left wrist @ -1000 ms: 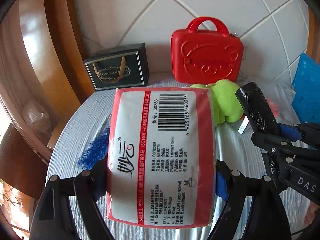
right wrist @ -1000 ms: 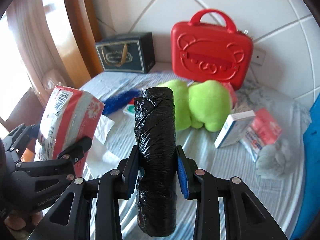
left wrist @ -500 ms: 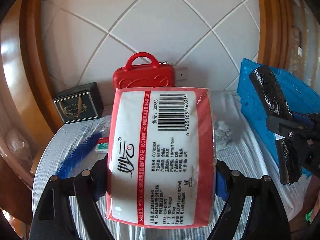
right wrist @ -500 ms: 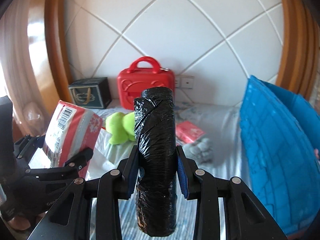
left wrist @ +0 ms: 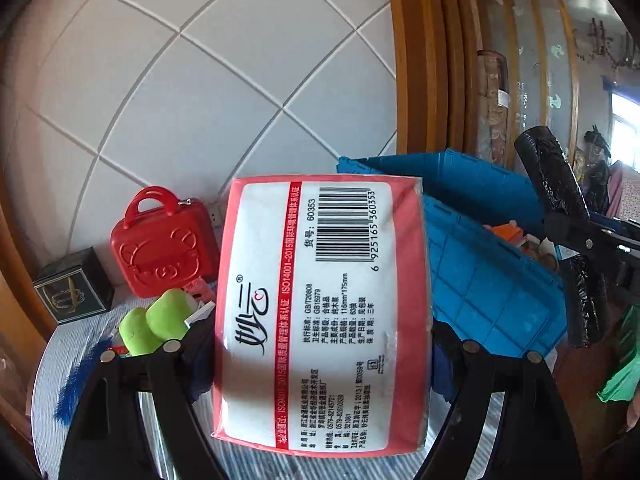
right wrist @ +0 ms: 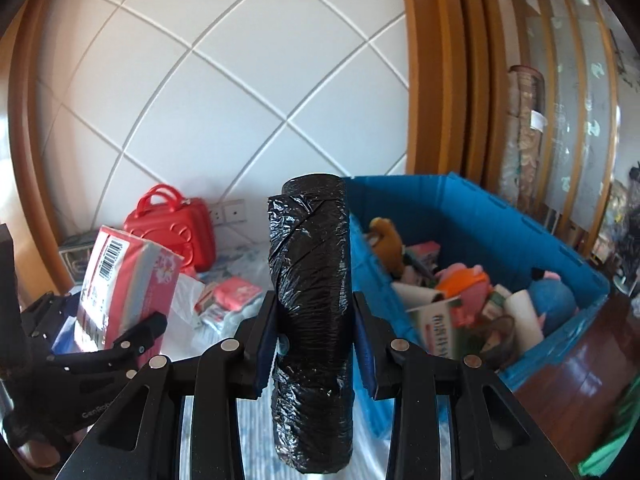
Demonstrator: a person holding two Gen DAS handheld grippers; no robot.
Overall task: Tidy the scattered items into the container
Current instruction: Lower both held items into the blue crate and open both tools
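My left gripper [left wrist: 320,344] is shut on a red and white tissue pack [left wrist: 324,312], held upright above the table. It also shows in the right wrist view [right wrist: 124,292]. My right gripper [right wrist: 314,338] is shut on a black roll of bin bags [right wrist: 310,320], also seen at the right of the left wrist view [left wrist: 560,216]. The blue crate [right wrist: 472,204] stands to the right, holding several toys and boxes. Both grippers are left of the crate, at about the height of its rim.
A red toy case [left wrist: 164,248] and a dark gift box [left wrist: 72,292] stand at the tiled wall. A green plush [left wrist: 160,324], a blue feather [left wrist: 76,384] and red packets [right wrist: 232,296] lie on the striped cloth. Wooden frames stand behind the crate.
Both grippers have swung right and risen with their loads. The crate has come fully into view and its contents now show. The table items have shifted left.
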